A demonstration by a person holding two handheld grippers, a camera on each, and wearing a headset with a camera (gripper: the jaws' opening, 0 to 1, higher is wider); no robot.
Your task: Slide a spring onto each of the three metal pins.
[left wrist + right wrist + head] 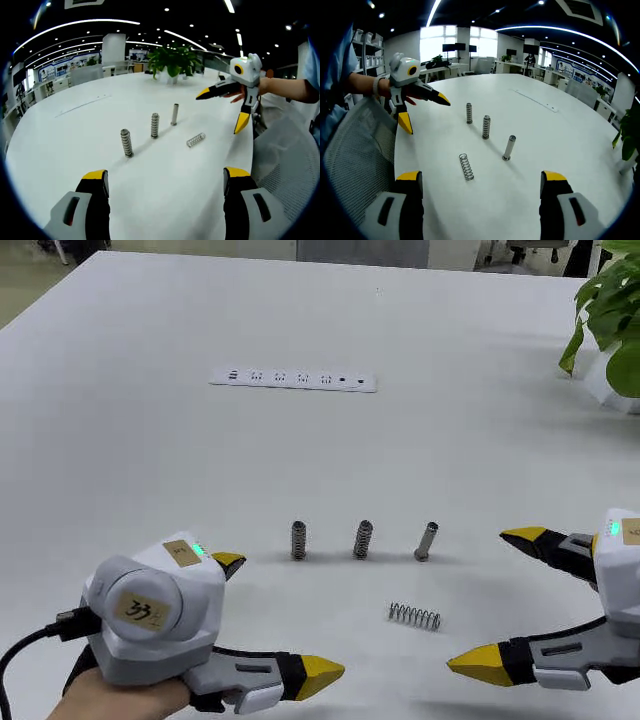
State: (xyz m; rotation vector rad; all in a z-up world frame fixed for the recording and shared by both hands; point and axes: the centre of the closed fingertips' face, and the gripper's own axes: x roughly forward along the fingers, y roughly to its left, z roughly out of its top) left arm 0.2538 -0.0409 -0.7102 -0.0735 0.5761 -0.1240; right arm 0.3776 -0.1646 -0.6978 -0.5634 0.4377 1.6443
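Observation:
Three metal pins stand in a row on the white table. The left pin (298, 540) and the middle pin (363, 539) each wear a spring; the right pin (427, 541) is bare. A loose spring (414, 616) lies flat in front of the bare pin, also visible as the loose spring (466, 166) and the loose spring (196, 140). My left gripper (285, 618) hovers open at the near left. My right gripper (497, 597) is open at the near right, wide apart, with nothing between its fingers. The loose spring lies between the two grippers.
A white power strip (294, 379) lies farther back on the table (120, 440). A potted green plant (608, 315) stands at the far right edge. A black cable trails from the left gripper. A mesh chair (355, 145) sits by the near table edge.

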